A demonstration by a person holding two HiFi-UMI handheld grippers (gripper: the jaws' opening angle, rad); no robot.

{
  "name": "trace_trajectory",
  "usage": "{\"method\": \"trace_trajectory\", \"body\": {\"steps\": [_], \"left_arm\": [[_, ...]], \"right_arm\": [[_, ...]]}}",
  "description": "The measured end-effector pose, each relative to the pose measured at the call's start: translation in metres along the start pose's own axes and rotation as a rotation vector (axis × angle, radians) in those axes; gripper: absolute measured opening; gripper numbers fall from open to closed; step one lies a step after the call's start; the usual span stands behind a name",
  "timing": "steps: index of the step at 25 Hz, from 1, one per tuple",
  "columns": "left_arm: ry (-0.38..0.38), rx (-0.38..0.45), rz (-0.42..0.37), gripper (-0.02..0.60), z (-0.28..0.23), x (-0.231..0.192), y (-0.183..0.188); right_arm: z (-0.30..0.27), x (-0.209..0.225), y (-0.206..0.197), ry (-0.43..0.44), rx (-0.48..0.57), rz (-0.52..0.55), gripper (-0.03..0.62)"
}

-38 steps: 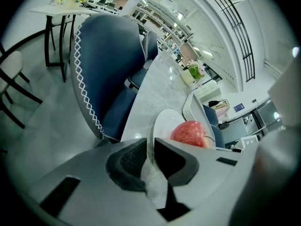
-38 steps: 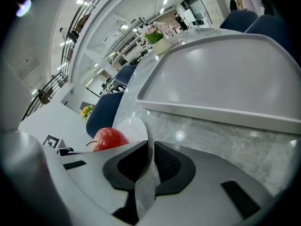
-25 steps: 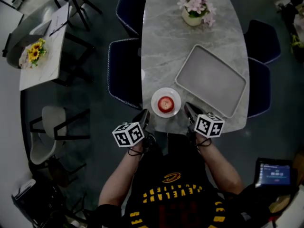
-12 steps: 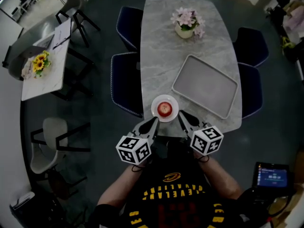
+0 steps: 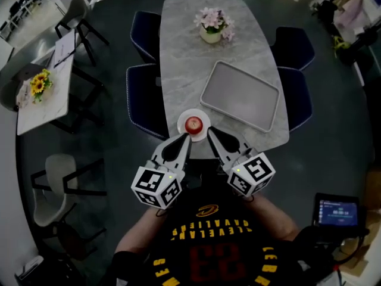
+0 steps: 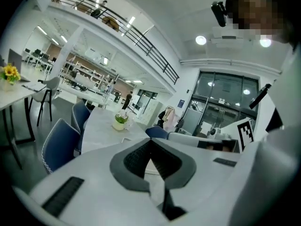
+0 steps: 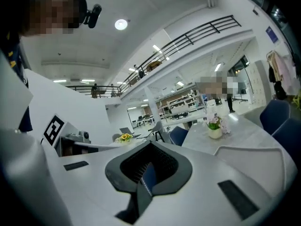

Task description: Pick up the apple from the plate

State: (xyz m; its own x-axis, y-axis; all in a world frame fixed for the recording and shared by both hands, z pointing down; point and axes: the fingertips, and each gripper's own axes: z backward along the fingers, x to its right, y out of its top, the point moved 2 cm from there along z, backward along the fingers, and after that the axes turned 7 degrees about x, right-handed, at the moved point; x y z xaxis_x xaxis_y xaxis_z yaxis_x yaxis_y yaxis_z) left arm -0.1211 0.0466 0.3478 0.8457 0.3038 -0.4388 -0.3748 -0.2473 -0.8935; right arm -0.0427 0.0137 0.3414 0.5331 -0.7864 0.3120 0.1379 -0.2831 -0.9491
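A red apple [image 5: 192, 124] lies on a small white plate [image 5: 201, 117] at the near end of the grey marble table [image 5: 184, 58]. My left gripper [image 5: 186, 137] is held above the table's near edge, its tips pointing at the plate's near left rim. My right gripper [image 5: 211, 130] points at the plate's near right rim. Both are shut with nothing between the jaws, and neither touches the apple. In the left gripper view the jaw tips [image 6: 151, 140] meet, as they do in the right gripper view [image 7: 150, 143]. The apple is hidden behind the jaws in both gripper views.
A grey tray [image 5: 240, 95] lies to the right of the plate, beyond it. A pot of pink flowers [image 5: 211, 25] stands at the table's far end. Dark blue chairs [image 5: 141, 100] flank the table. A side table [image 5: 44, 85] stands far left, and a tablet [image 5: 333, 210] sits lower right.
Both grippers have risen toward the head camera and drawn closer together, and their tips now converge just short of the plate. The apple has not moved on the plate.
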Motion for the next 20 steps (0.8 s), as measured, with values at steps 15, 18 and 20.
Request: {"method": "trace_trajectory", "body": {"steps": [15, 18, 20], "left_arm": [[-0.165, 0.184, -0.223, 0.002, 0.055, 0.08, 0.082], [-0.15, 0.234, -0.244, 0.002, 0.067, 0.082, 0.092], [-0.157, 0.232, -0.238, 0.002, 0.074, 0.083, 0.088]], "right_arm": [[0.046, -0.072, 0.078, -0.032, 0.152, 0.225, 0.006], [0.049, -0.083, 0.082, -0.04, 0.161, 0.254, 0.006], [0.051, -0.09, 0.078, -0.043, 0.16, 0.29, 0.006]]}}
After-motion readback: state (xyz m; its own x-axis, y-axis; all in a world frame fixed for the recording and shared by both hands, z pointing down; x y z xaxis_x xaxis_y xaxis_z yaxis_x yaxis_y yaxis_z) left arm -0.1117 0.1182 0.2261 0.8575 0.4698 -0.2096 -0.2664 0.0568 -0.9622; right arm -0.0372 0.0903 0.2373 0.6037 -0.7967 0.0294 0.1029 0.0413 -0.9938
